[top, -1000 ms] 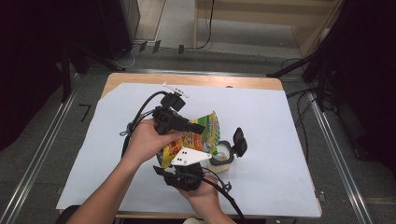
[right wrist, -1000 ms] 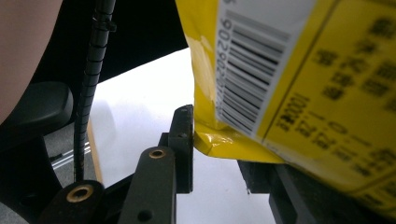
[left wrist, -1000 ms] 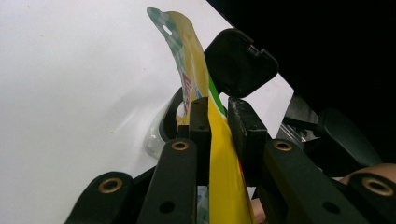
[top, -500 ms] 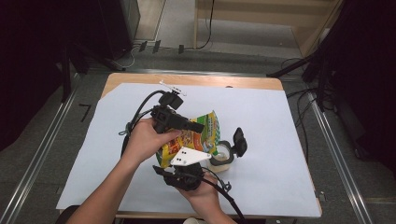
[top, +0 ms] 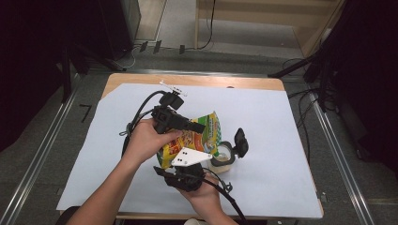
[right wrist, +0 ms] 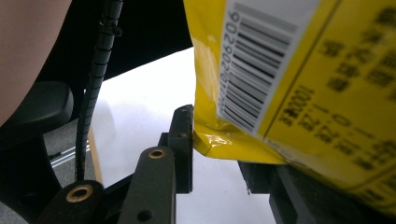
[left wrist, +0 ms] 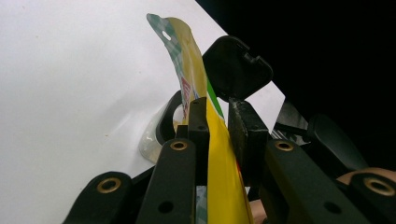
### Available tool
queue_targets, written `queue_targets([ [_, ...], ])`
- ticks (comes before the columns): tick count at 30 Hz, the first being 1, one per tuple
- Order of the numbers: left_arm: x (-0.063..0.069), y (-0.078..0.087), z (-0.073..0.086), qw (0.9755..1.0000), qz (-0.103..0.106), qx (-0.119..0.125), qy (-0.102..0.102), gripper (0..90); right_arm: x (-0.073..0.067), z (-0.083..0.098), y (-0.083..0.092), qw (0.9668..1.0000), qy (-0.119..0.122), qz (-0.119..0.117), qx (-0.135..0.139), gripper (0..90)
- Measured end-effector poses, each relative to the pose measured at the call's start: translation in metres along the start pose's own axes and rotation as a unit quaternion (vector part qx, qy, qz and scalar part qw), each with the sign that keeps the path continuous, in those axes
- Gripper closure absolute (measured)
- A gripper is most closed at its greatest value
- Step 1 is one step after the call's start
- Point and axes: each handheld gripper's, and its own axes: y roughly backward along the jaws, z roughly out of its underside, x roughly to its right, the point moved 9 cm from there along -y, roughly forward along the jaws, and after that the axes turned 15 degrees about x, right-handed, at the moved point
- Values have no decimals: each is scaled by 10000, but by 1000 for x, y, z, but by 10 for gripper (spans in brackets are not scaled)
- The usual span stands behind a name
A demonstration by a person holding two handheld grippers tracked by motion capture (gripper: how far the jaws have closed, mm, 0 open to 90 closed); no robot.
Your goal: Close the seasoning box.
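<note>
A yellow snack bag (top: 202,136) is held up over the white sheet between both hands. My left gripper (top: 199,126) comes in from the left and is shut on the bag's (left wrist: 191,70) thin side edge, as the left gripper view (left wrist: 220,119) shows. My right gripper (top: 187,153) reaches up from below, under its grey plate. It is shut on the bag's (right wrist: 289,70) lower corner near the barcode, in the right gripper view (right wrist: 217,140). Just right of the bag stands a small clear jar (top: 224,155) with its black flip lid (top: 241,142) raised.
A white paper sheet (top: 272,122) covers most of the wooden table (top: 197,80). A small white object (top: 171,87) lies near the sheet's far edge. Black cables (top: 138,112) trail left of my left hand. Metal rails (top: 42,150) run along the floor on both sides.
</note>
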Motion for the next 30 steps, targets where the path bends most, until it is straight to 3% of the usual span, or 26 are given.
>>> queue_targets([
  [16,0,-1,-1,9999,46,53,81,796,-1,0,1,10000,-70,-12,16,701],
  [30,3,-4,0,10000,34,80,0,798,4,2,1,10000,-29,72,11,705],
])
